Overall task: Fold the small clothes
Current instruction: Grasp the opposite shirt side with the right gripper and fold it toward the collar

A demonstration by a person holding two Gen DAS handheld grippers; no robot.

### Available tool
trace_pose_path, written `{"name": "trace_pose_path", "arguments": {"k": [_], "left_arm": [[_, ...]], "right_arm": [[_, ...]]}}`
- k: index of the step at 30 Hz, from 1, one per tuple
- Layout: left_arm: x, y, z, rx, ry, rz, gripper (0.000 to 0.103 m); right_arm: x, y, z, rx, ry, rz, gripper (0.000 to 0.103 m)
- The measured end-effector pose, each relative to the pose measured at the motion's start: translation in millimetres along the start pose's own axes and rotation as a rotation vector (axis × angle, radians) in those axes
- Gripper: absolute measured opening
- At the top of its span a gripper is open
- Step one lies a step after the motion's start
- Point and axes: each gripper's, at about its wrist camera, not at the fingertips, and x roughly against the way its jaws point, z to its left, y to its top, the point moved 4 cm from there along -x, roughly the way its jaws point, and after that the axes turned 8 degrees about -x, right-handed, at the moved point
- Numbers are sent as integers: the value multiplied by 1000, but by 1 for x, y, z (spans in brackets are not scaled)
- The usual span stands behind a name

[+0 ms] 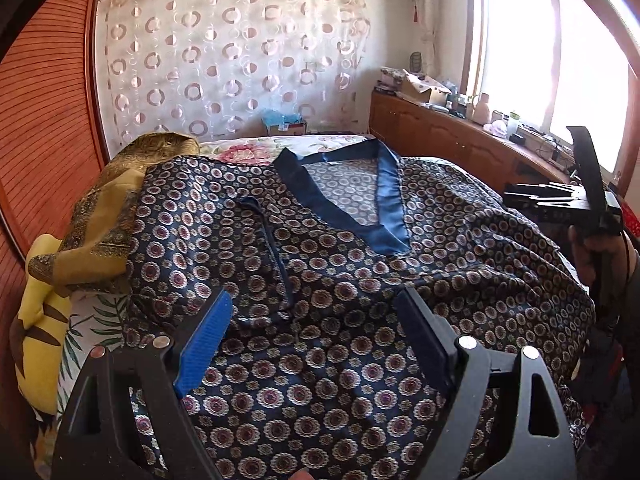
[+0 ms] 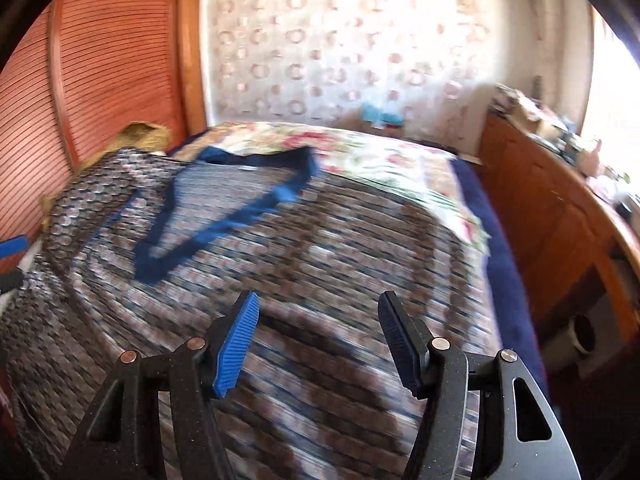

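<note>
A navy medallion-print V-neck top (image 1: 340,264) lies spread flat ahead of both grippers. The left gripper (image 1: 316,320) and the right gripper (image 2: 318,320) gape wide, holding nothing.

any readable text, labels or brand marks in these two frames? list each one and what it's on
None can be read.
Small white neck tag on the patterned shirt, at: too small to read.
Blue box by the curtain: printing too small.
Cardboard box and bottles on the wooden cabinet: no legible marks.
Right wrist view: motion-blurred throughout.
</note>
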Motion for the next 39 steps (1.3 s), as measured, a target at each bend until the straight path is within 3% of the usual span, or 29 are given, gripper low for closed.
{"name": "trace_pose_path", "arguments": {"k": [5,11,14,22,23,25,27,33,39], "left_arm": [[1,0,-11,-14,-16,-3,85],[0,0,-23,-32,-33,0,85],[0,0,-28,-37,-42,1,85],[-1,1,-32,-37,-52,4,85],[0,1,-33,-36,-51,2,85],[0,2,-32,-35,-51,0,85],[0,2,-32,-37,-51,0,85],[-1,1,-32,-32,-49,8,85],[0,-1,-29,-23,-46,6,85]], "right_arm": [[13,-26,-58,-85,-79,29,64],[13,-49,-94,-175,-100,101,62],[13,-49,-93,-206,-85,124,61],[9,-49,-100,-188,-81,153,42],[10,-49,-98,-173,-98,149,35],[14,-46,-96,-131,-146,137,11],[12,-46,-90,-83,-171,139,4],[16,-37,-71,-6,-189,94,1],[30,-14,-51,10,-132,20,1]]}}
